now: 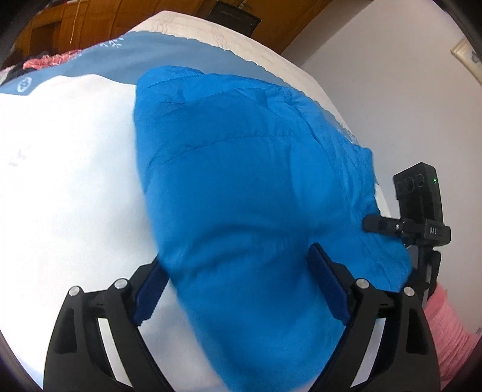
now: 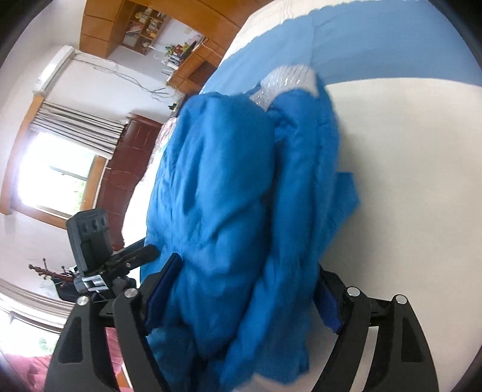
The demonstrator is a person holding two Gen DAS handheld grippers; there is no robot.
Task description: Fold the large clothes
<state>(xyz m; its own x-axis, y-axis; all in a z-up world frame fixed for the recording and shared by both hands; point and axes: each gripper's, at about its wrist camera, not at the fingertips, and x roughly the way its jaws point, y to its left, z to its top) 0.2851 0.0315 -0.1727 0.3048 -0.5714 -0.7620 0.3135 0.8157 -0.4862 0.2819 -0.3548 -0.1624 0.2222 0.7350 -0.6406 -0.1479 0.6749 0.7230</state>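
Note:
A bright blue padded jacket (image 1: pixel 241 165) lies bunched on the bed's white cover (image 1: pixel 75 165). In the left wrist view its near end runs down between the fingers of my left gripper (image 1: pixel 238 256). The jaws stand wide, and a sliver of white shows beside the left pad (image 1: pixel 149 289). In the right wrist view the jacket (image 2: pixel 229 181) is folded lengthwise, with a silvery lining (image 2: pixel 286 78) showing at its far end. Its near end fills the space between the wide-set fingers of my right gripper (image 2: pixel 248 262). The fabric brushes both pads and is not pinched.
A blue band (image 1: pixel 150 54) crosses the far part of the bedcover. The other gripper's black unit (image 1: pixel 418 205) sits at the jacket's right edge, with a pink sleeve (image 1: pixel 449 331) below it. A window (image 2: pixel 51 175), dark wooden door (image 2: pixel 126 169) and shelves (image 2: pixel 144 27) stand beyond the bed.

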